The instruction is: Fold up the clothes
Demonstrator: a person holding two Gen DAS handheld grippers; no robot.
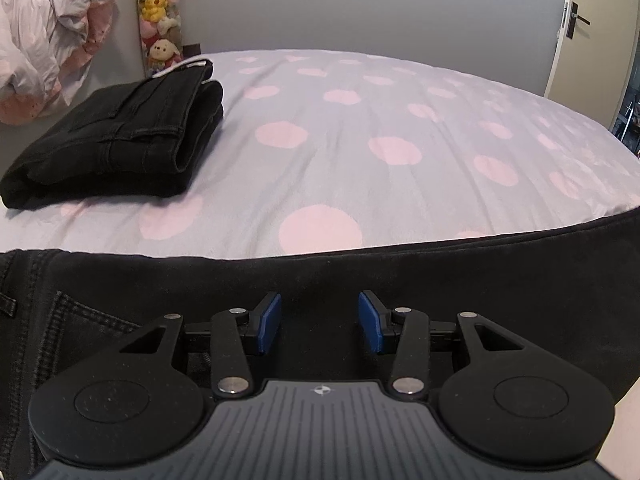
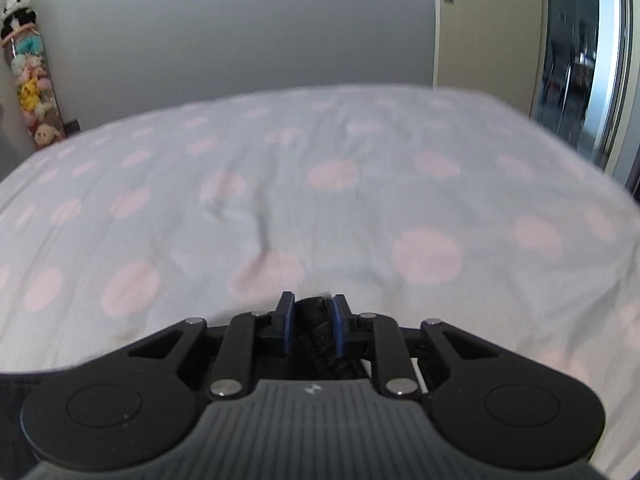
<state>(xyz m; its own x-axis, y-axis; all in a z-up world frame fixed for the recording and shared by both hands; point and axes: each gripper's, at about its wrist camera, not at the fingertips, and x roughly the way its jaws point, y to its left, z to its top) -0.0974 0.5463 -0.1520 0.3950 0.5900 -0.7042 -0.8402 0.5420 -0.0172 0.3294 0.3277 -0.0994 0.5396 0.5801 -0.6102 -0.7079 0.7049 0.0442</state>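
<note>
A pair of black jeans (image 1: 440, 276) lies spread across the near edge of the bed, with a pocket and stitching at the left. My left gripper (image 1: 320, 322) is open just above this fabric, its blue pads (image 1: 268, 322) apart with nothing between them. My right gripper (image 2: 313, 322) is shut on a bunched fold of the black jeans (image 2: 314, 320), held over the bed in a blurred view. A second pair of black jeans (image 1: 116, 140), folded into a neat stack, rests at the bed's far left.
The bed sheet (image 1: 360, 132) is pale lilac with pink dots. Crumpled pale bedding (image 1: 44, 48) is heaped at the far left. A column of plush toys (image 1: 160, 16) hangs on the grey wall. A door (image 1: 592, 32) stands at the right.
</note>
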